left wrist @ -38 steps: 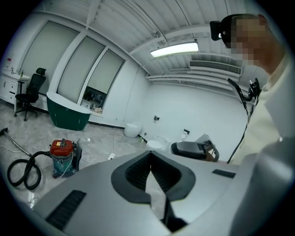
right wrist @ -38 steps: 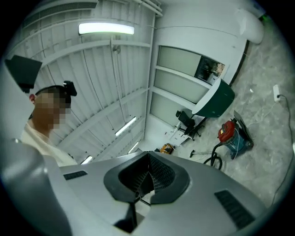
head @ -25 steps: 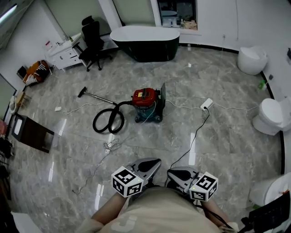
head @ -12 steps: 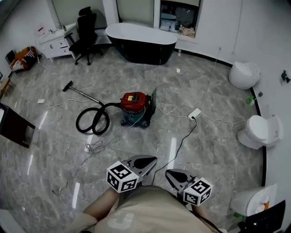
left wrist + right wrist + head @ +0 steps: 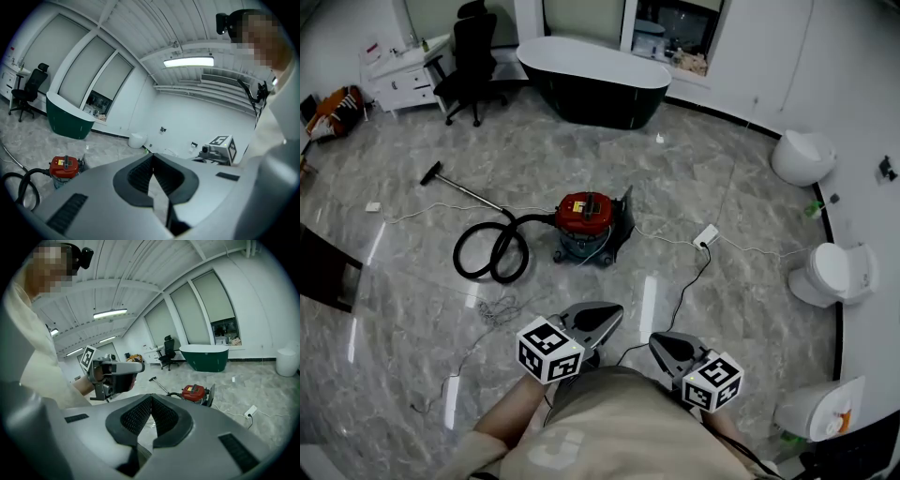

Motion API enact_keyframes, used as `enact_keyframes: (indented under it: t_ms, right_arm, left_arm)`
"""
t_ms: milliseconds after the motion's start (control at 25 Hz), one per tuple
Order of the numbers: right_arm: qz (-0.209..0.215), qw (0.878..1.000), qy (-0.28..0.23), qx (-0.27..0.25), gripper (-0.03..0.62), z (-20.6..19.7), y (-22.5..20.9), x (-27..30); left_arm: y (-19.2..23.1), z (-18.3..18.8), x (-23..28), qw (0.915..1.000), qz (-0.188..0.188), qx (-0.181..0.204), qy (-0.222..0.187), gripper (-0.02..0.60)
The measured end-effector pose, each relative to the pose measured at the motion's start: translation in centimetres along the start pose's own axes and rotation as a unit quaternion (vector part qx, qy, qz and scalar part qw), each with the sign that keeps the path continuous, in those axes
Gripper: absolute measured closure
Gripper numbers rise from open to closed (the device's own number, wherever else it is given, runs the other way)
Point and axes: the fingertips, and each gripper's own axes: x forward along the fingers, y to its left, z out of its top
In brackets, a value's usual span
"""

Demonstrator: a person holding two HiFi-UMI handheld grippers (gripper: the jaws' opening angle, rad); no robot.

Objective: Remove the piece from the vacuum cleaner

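Found the vacuum cleaner [image 5: 589, 217], a red-topped canister, standing on the grey marbled floor [image 5: 750, 187] mid-room, well apart from both grippers. Noted a dark flat part [image 5: 625, 208] upright against the canister's side nearer the white power strip [image 5: 705, 235]; unable to tell how it is attached. Traced a black hose [image 5: 492, 251] from the canister into a loop on the floor, then a rigid wand [image 5: 467, 192] ending in a floor nozzle [image 5: 430, 172]. Recorded the left gripper [image 5: 614, 313] and the right gripper [image 5: 660, 343] low and close to the person's body, side by side, pointing roughly toward the vacuum cleaner. Confirmed in the left gripper view the fingers [image 5: 138, 176] closed tip to tip with nothing between them. Confirmed the same in the right gripper view: fingers [image 5: 136, 416] pressed together, empty. Logged a dark cable [image 5: 689, 281] running across the floor from the power strip toward the person. Logged a dark bathtub [image 5: 595, 89] with a white rim and an office chair [image 5: 473, 56] at the far side, and two toilets [image 5: 830, 272] along the right wall.
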Motion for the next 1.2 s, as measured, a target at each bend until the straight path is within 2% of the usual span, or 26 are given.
enact_keyframes:
  t_ms: [200,440,760,1000,1200]
  right_arm:
    - [-0.008,1.0,0.014,-0.005,0.592,1.6,0.4,3.9]
    - [-0.002,1.0,0.029,-0.001,0.592,2.8,0.9,6.8]
    - [0.031,0.998,0.056,-0.002,0.592,3.7,0.5,10.2]
    - [0.059,0.996,0.065,-0.01,0.592,4.5,-2.0,12.1]
    - [0.077,0.995,0.059,0.029,0.592,5.7,-6.6,13.2]
  left_arm:
    - [3.7,1.4,-2.5,0.9997,0.002,-0.002,-0.024,0.58]
    - [5.3,1.6,-4.4,0.9995,0.003,-0.013,-0.03,0.58]
    - [8.1,1.7,-6.0,0.9986,0.046,-0.01,-0.025,0.58]
    - [10.3,2.5,-4.1,0.9969,0.075,-0.018,-0.016,0.58]
    - [11.9,3.7,-0.2,0.9959,0.089,-0.013,0.014,0.58]
